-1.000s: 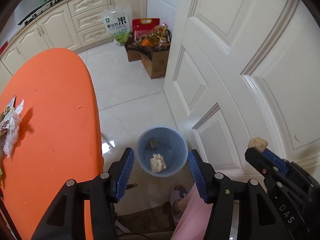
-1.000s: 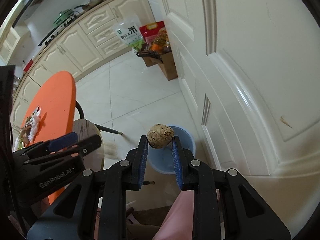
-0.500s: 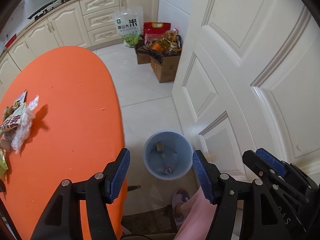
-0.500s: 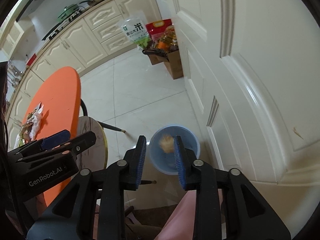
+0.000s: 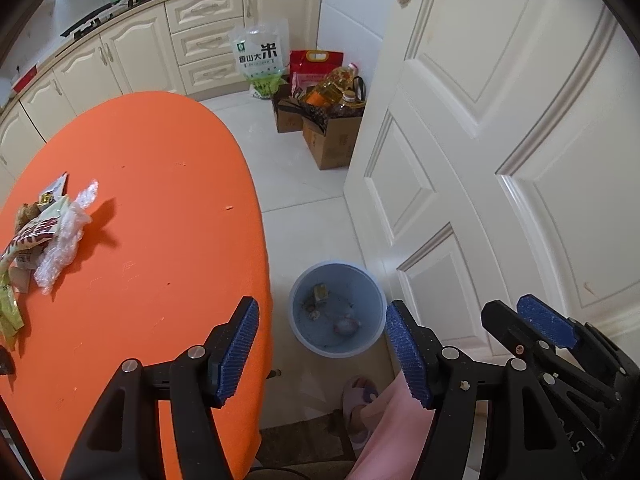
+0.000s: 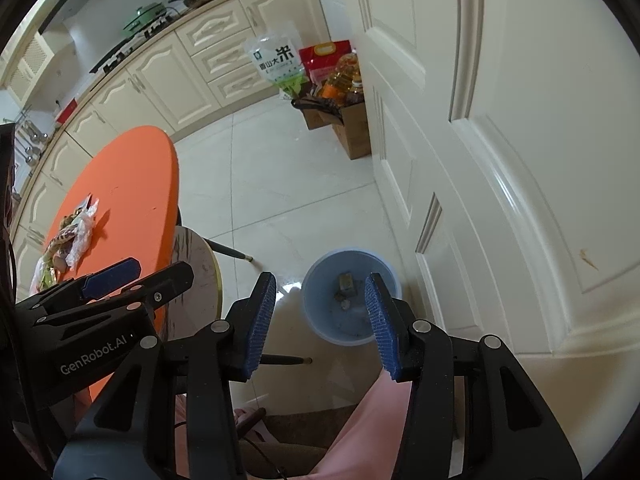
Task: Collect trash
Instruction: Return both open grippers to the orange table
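Note:
A blue trash bin (image 5: 337, 308) stands on the floor by the white door, with small scraps inside; it also shows in the right wrist view (image 6: 351, 295). A pile of wrappers and clear plastic (image 5: 44, 236) lies on the orange table (image 5: 160, 220) at the left, also in the right wrist view (image 6: 70, 236). My left gripper (image 5: 322, 350) is open and empty, high above the bin and the table's edge. My right gripper (image 6: 320, 320) is open and empty above the bin; it shows at the right of the left wrist view (image 5: 528, 326).
Cardboard boxes with oil bottles (image 5: 328, 120) and a rice bag (image 5: 262, 60) stand on the floor by the cabinets. A round stool (image 6: 196, 280) stands beside the table. The white door (image 5: 500, 140) is close on the right. A slippered foot (image 5: 360, 404) is below.
My right gripper opened and the brown lump it held dropped into the bin. Both grippers have risen and drawn back, showing more of the table.

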